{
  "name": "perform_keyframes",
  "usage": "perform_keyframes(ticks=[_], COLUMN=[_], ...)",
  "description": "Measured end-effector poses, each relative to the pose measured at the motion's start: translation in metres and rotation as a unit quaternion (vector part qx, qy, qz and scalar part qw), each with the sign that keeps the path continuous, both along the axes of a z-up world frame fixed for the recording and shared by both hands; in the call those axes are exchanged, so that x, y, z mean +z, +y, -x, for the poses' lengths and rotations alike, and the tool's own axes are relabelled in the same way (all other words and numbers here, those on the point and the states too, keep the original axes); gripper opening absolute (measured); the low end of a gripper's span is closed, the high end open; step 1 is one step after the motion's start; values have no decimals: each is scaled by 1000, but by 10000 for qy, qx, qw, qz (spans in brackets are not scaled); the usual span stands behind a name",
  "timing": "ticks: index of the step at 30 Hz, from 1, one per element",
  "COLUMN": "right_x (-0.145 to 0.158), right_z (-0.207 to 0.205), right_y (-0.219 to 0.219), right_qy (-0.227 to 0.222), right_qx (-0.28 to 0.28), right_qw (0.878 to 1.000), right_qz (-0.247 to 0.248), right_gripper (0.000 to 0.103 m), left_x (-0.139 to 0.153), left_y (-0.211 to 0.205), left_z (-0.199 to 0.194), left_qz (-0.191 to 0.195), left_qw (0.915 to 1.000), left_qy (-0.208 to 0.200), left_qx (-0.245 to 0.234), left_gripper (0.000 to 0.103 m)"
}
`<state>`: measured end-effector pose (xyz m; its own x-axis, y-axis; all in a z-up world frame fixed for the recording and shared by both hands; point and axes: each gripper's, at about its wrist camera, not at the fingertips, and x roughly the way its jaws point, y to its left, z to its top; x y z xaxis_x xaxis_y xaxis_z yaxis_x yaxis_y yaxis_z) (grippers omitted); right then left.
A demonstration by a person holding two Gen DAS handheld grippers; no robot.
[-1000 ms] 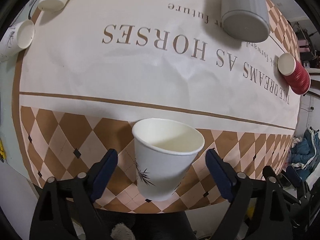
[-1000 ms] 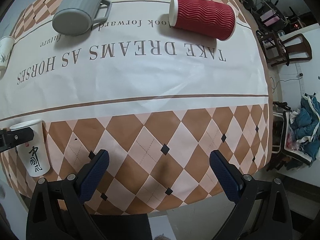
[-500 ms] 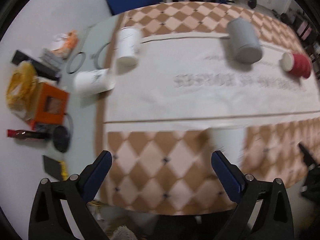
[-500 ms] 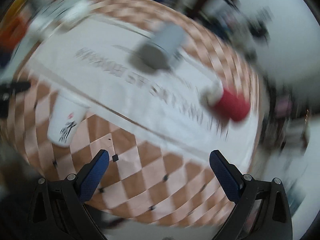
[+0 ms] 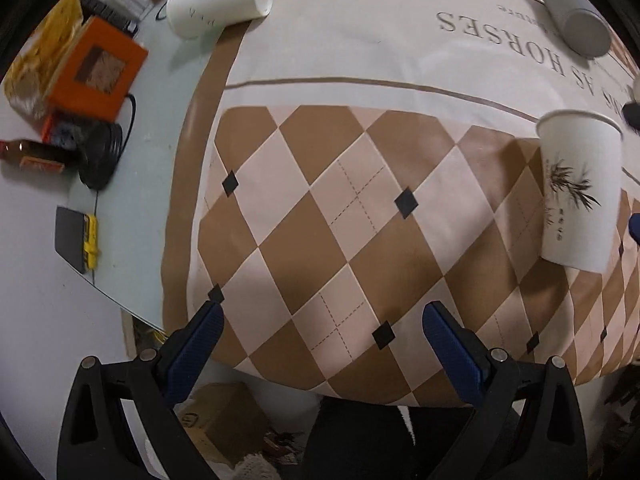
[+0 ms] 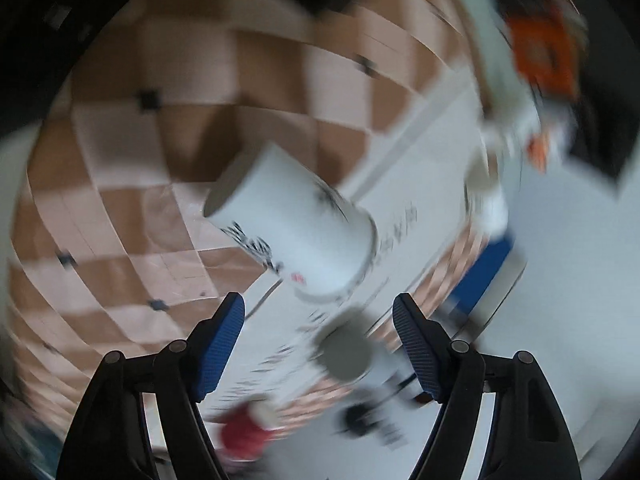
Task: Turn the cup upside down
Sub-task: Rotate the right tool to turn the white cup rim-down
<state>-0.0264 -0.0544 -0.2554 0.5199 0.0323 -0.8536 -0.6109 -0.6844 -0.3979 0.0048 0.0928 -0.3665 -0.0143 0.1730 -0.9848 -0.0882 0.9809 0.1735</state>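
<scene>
A white paper cup with a bamboo print [image 5: 576, 188] stands upright, mouth up, on the checked tablecloth at the right of the left wrist view. My left gripper [image 5: 320, 330] is open and empty, well to the cup's left near the table's front edge. In the blurred, rotated right wrist view the same cup [image 6: 296, 228] lies just ahead of my right gripper [image 6: 319, 318], which is open, with its fingers short of the cup.
Two white paper cups [image 5: 218, 2] lie on their sides at the back left. A grey mug [image 5: 572, 12] lies at the back right. An orange box [image 5: 96, 68], a bottle [image 5: 32, 156] and a black cable sit on the left. A red cup [image 6: 244, 434] shows blurred.
The left gripper has let go of the cup, drawn back and swung left. The right gripper has swung round fast and rotated, and now faces the standing cup closely.
</scene>
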Motion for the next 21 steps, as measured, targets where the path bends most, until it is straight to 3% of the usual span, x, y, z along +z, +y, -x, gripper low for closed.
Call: perform_keyframes(ticks=[5, 11, 16, 21], right_x=[-22, -41, -34, -24], right_z=[7, 6, 4, -19], right_y=[-1, 1, 7, 14], right_qy=[-209, -252, 22, 415], right_qx=[1294, 1770, 1286, 80], right_qw=[9911, 9832, 9910, 9982], right_qz=[210, 365, 364, 427], right_gripper=[76, 67, 65, 64], left_x=[-6, -13, -12, 0], left_y=[16, 35, 39, 32], left_z=[-6, -16, -26, -30], left_qz=[29, -14, -70, -202], left_qw=[9998, 9997, 9997, 9995], left_qy=[-2, 12, 8, -64], left_qx=[173, 253, 241, 245], left_gripper=[102, 102, 101, 101])
